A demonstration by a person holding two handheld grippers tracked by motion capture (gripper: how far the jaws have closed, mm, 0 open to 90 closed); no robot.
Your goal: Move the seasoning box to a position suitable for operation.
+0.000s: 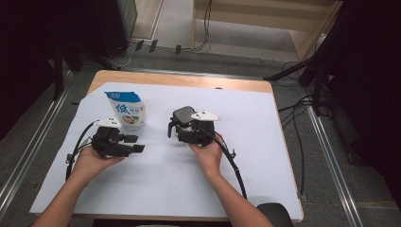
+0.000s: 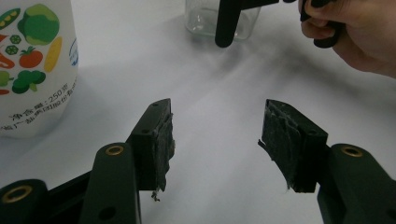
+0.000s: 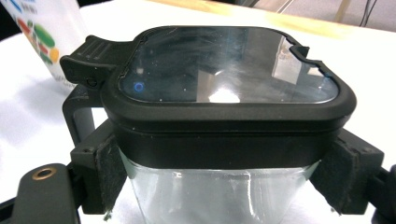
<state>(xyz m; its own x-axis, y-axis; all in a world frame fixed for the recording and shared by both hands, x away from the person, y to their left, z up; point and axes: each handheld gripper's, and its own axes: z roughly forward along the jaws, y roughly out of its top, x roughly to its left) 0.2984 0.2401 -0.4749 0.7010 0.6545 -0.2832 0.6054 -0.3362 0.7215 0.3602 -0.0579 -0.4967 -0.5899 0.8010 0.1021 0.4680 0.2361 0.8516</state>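
Observation:
A clear glass jar (image 1: 182, 124) with a black clip lid (image 3: 224, 79) stands on the white sheet (image 1: 250, 142) at the middle of the table. My right gripper (image 3: 224, 179) is shut on the jar, its pads (image 3: 106, 173) pressing the glass just under the lid from both sides. A white and blue pouch (image 1: 126, 109) printed with vegetables stands upright at the back left. My left gripper (image 1: 137, 144) lies in the left hand in front of the pouch, pointing right. Its jaws stand open with nothing between them (image 2: 217, 123). The left gripper view has the pouch (image 2: 32, 65) at its left and the jar's glass base (image 2: 201, 21) ahead.
The white sheet covers most of a wooden table (image 1: 189, 79). Cables trail from both grippers toward the front edge. A dark round object (image 1: 274, 213) sits at the front right edge. Floor rails and cables run along both sides of the table.

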